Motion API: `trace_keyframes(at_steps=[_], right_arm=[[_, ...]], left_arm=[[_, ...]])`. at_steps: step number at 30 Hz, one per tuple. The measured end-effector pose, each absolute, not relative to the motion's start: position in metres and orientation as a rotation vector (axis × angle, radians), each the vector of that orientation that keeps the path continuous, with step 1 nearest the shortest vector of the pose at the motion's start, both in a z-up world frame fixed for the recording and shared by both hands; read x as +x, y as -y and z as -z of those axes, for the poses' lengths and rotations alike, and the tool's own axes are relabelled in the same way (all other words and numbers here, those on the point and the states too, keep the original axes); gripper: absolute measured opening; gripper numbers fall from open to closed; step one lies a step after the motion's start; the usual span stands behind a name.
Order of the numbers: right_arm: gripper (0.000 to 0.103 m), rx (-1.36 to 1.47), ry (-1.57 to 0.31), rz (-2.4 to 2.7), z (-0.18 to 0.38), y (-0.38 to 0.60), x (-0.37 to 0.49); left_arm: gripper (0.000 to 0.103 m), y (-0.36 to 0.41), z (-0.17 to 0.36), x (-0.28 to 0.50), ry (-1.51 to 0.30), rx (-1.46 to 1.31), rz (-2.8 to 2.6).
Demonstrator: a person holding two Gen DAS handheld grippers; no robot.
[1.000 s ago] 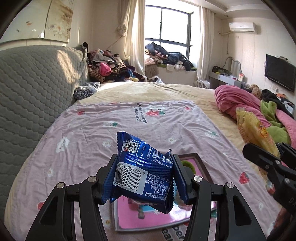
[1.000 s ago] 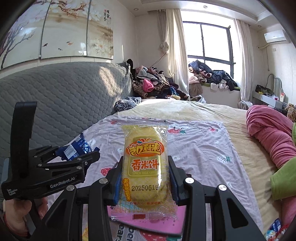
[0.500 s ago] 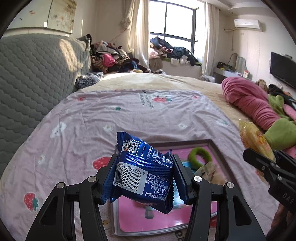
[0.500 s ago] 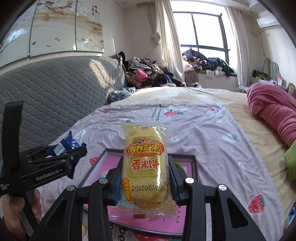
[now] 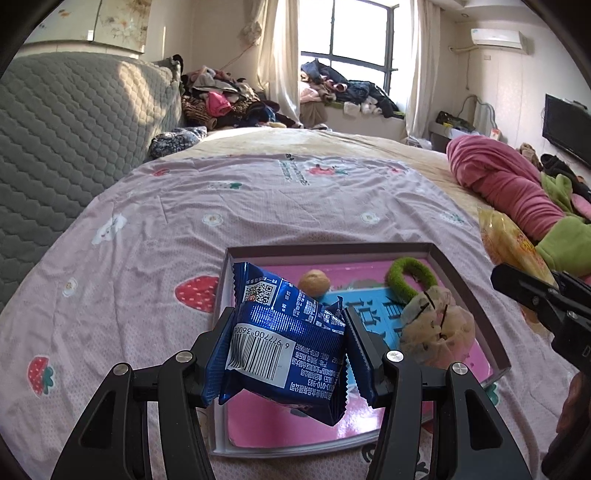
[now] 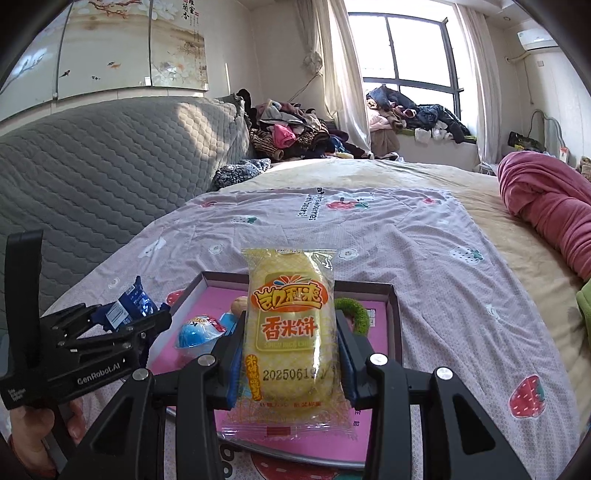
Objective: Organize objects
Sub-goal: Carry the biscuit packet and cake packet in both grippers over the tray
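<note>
My left gripper [image 5: 286, 349] is shut on a blue snack packet [image 5: 284, 343] with a barcode, held just above the near left part of a shallow pink-lined box [image 5: 465, 284] on the bed. My right gripper [image 6: 290, 354] is shut on a yellow rice-cake packet [image 6: 290, 325], upright over the same box [image 6: 393, 321]. In the box lie a walnut [image 5: 314, 282], a green fuzzy ring [image 5: 404, 280], a crumpled translucent wrapper [image 5: 437, 328] and a blue egg-shaped capsule [image 6: 197, 328]. The left gripper [image 6: 122, 314] shows at the left of the right wrist view.
The box rests on a lilac strawberry-print sheet [image 5: 258, 206]. A grey quilted headboard [image 5: 66, 133] stands on the left. Rolled pink bedding [image 5: 506, 184] and green cloth [image 5: 565, 243] lie on the right. Clothes are piled at the far end by the window [image 5: 354, 33].
Both grippers have sunk toward the bed with their packets still held. The box, earlier mostly hidden beneath them, now shows its whole far rim and contents.
</note>
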State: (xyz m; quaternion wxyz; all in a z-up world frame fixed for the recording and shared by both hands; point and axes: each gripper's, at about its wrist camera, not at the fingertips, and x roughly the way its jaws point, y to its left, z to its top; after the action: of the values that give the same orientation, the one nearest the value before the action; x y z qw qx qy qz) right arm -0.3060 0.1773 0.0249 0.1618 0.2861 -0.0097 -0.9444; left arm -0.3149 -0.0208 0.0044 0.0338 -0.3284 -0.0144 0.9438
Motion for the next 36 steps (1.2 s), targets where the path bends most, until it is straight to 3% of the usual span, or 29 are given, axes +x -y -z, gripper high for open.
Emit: trace_keyframes(at_steps=[36], right_arm=[[0.041,1.034,-0.056,2.542,0.002,-0.175,-0.319]], left_arm=[[0.058,0.004,0.026,-0.310,-0.011,-1.097,-2.818]])
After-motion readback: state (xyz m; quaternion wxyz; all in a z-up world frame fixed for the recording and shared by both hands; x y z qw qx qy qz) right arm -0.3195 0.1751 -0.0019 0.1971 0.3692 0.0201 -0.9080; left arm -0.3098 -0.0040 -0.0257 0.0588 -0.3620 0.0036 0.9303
